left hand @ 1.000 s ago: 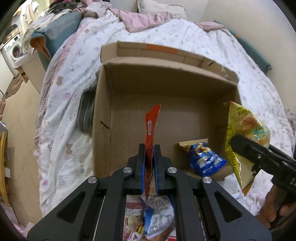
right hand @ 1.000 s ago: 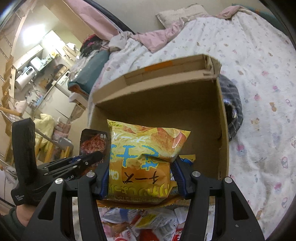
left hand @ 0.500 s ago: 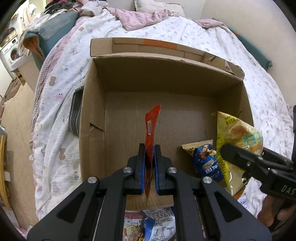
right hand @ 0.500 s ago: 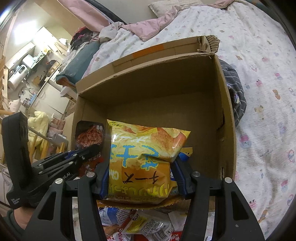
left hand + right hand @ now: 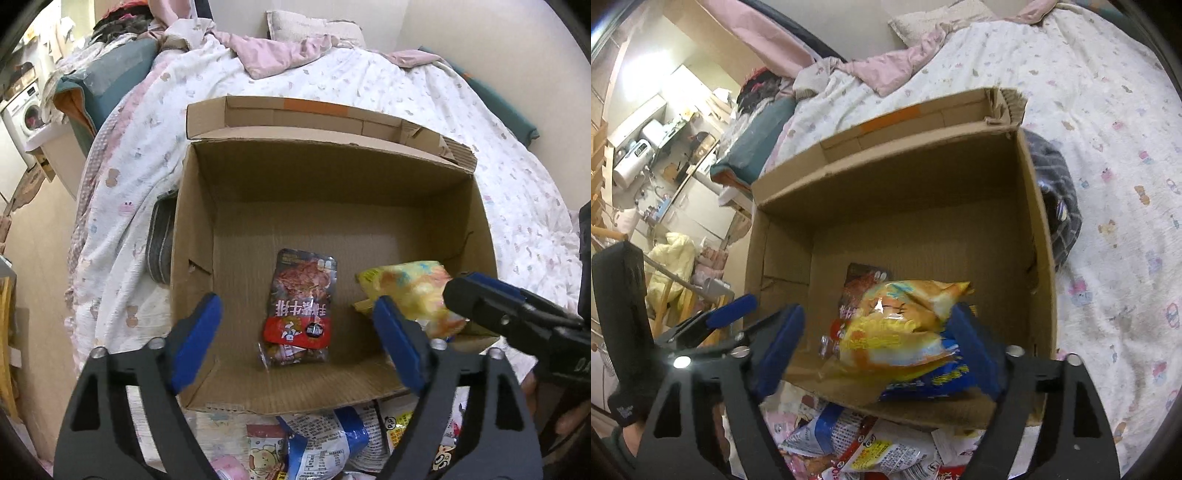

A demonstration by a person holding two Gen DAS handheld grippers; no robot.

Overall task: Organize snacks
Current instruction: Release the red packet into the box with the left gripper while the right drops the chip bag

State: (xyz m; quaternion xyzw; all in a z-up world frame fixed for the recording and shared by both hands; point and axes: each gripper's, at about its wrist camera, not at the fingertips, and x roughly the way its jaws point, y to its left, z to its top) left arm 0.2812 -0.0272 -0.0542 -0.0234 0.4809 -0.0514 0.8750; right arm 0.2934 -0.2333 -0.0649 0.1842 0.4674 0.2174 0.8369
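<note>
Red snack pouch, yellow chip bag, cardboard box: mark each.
Red snack pouch [image 5: 301,306], left wrist view, printed front.
Yellow chip bag [image 5: 897,332], right wrist view, crumpled front.
Cardboard box [image 5: 332,177], left wrist view, far inner wall.

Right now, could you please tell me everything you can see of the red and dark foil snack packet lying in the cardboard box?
The red and dark foil snack packet is a flat, glossy pouch: dark top printed with shredded reddish food, red lower band with white characters, clear strip at its near end. It lies face up on the floor of the brown cardboard box, toward the near wall, released. No gripper touches it. The blurred yellow chip bag sits to its right in the left wrist view.
</note>
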